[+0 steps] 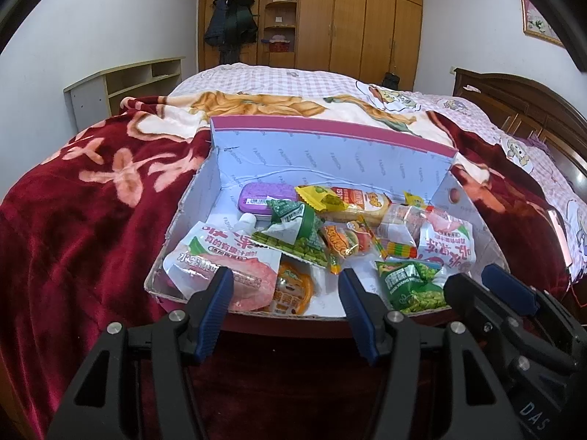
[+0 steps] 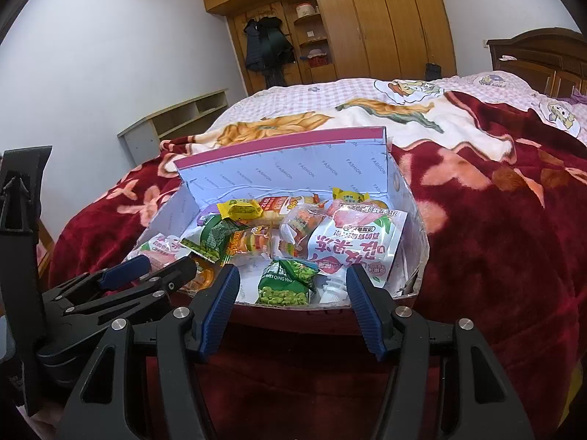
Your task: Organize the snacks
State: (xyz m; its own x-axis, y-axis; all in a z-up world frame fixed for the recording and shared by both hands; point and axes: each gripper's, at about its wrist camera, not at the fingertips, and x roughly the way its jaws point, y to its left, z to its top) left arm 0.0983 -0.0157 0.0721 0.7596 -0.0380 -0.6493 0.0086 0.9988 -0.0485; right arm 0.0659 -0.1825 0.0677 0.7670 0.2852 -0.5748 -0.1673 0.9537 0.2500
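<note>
An open cardboard box with a pale blue lining lies on the bed, holding several snacks. Among them are a purple tin, a pink-and-white jelly pouch, a second jelly pouch, a burger gummy pack and a green pea packet. My left gripper hovers open at the box's near edge, over the left pouch and an orange packet. Beside it, my right gripper stands open above the pea packet. Neither holds anything.
The box rests on a dark red floral blanket that covers the bed. A wooden headboard rises at the right, a low shelf unit stands against the left wall, and a wardrobe is behind.
</note>
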